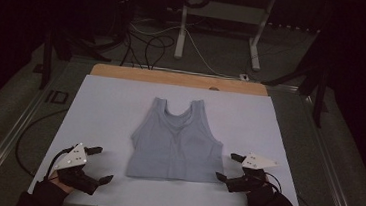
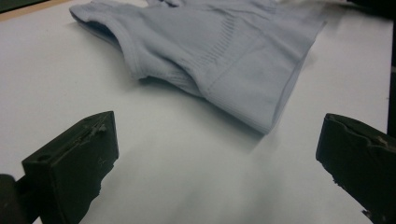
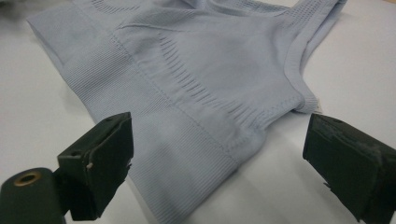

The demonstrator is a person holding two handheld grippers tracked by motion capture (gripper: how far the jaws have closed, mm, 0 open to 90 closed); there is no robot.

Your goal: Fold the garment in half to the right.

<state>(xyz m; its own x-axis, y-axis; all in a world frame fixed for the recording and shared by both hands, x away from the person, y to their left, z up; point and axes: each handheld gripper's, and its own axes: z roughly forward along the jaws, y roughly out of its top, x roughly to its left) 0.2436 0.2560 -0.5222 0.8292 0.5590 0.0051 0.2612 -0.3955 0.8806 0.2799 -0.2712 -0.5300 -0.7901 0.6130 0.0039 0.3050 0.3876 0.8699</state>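
At the table's near edge, the left gripper (image 1: pixel 99 165) and right gripper (image 1: pixel 229 167) rest with jaws spread wide, holding nothing, flanking the hem corners of a grey tank top (image 1: pixel 176 141). Beyond them it lies flat on the white sheet (image 1: pixel 105 106).

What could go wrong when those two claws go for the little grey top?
The right gripper sits at the hem corner of the crop top, so it might pinch just one layer. The left gripper, open, lies farther off; uneven grabs could skew or bunch the fabric on the smooth white table.
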